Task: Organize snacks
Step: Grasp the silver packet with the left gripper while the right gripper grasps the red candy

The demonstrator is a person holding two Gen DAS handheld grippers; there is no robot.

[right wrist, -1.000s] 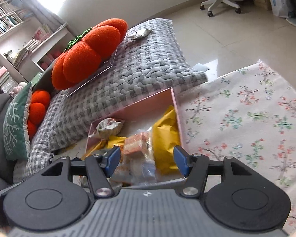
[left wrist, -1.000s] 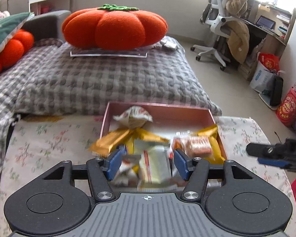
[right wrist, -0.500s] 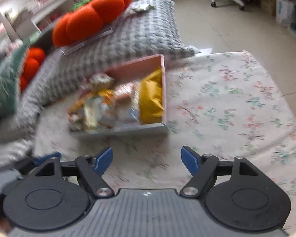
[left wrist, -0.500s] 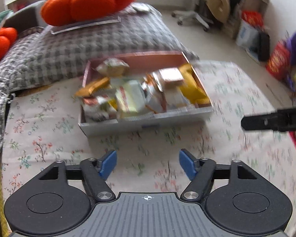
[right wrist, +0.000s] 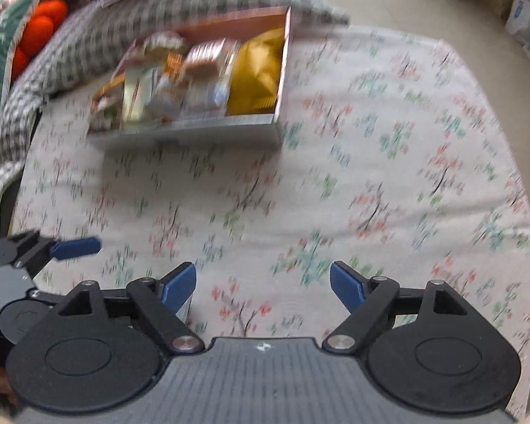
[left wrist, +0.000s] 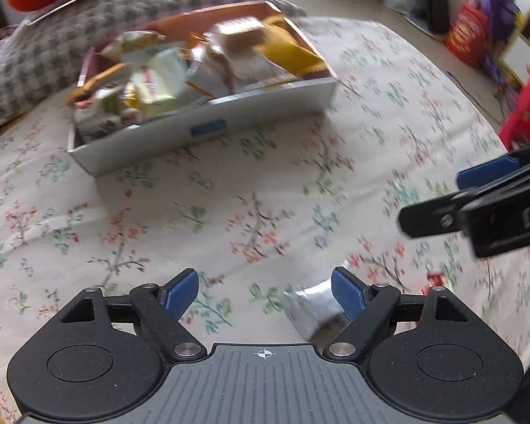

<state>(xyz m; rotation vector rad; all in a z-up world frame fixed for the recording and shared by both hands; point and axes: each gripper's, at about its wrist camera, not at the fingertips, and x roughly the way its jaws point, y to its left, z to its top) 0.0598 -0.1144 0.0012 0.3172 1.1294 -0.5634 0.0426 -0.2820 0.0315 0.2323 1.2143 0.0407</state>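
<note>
Backing both grippers off the box [left wrist: 208, 130] now, left gripper [left wrist: 265, 295] & right gripper [right wrist: 263, 288] opening w/ nothing pinched. Prob next: silver packet [left wrist: 314, 309].

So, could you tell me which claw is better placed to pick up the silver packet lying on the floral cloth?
Left. The left claw has the silver foil packet beside its right pad, jaws opening. The right claw frames only bare floral cloth.

Both tools angle steeply downward, the left tool [left wrist: 264, 295] and the right tool [right wrist: 263, 286] each opening its jaws, nothing gripped.
</note>
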